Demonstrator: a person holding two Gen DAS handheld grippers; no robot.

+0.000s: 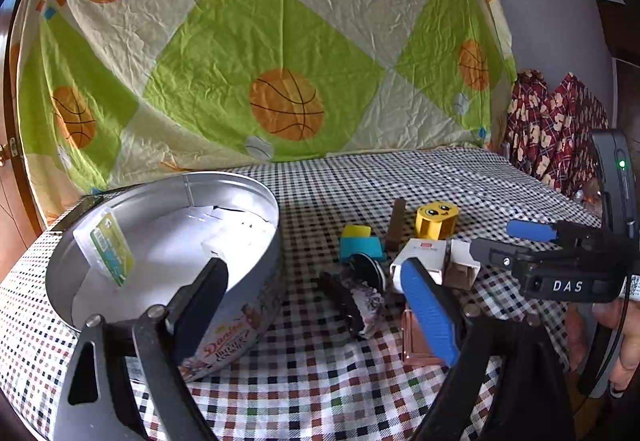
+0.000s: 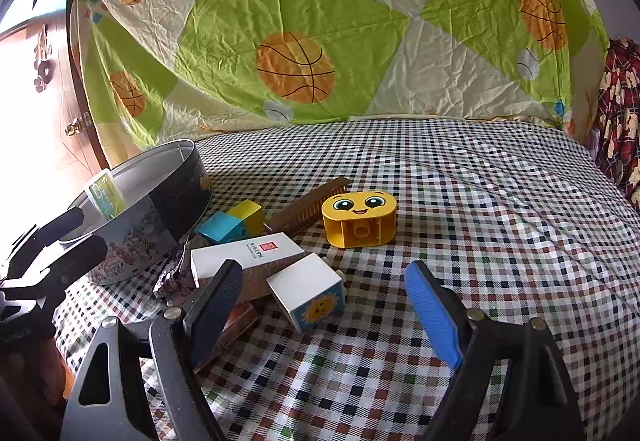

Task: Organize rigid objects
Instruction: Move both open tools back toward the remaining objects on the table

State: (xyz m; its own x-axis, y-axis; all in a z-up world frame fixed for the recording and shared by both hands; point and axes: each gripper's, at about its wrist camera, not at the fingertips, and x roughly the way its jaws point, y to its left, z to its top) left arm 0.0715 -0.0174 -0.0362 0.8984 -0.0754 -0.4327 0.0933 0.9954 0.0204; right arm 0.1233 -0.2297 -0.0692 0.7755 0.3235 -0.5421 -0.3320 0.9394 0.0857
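Checked tablecloth (image 2: 480,201) under tin (image 1: 256,305), blocks (image 2: 360,219)

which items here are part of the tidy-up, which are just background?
Job: cookie tin, yellow smiley block, white sun cube, long white box, blue and yellow blocks, brown comb.

Background: basketball sheet, checked cloth, red patterned fabric.

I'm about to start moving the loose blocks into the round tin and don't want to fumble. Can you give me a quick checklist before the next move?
1. Right gripper open and holding nothing: ok.
2. Left gripper open and holding nothing: ok.
3. White sun block between the right fingers: not ok, it lies ahead of them.
4. Round tin open with room inside: ok.
5. Yellow face block clear of the pile: ok.
6. Sun block free of the white box: cannot tell.
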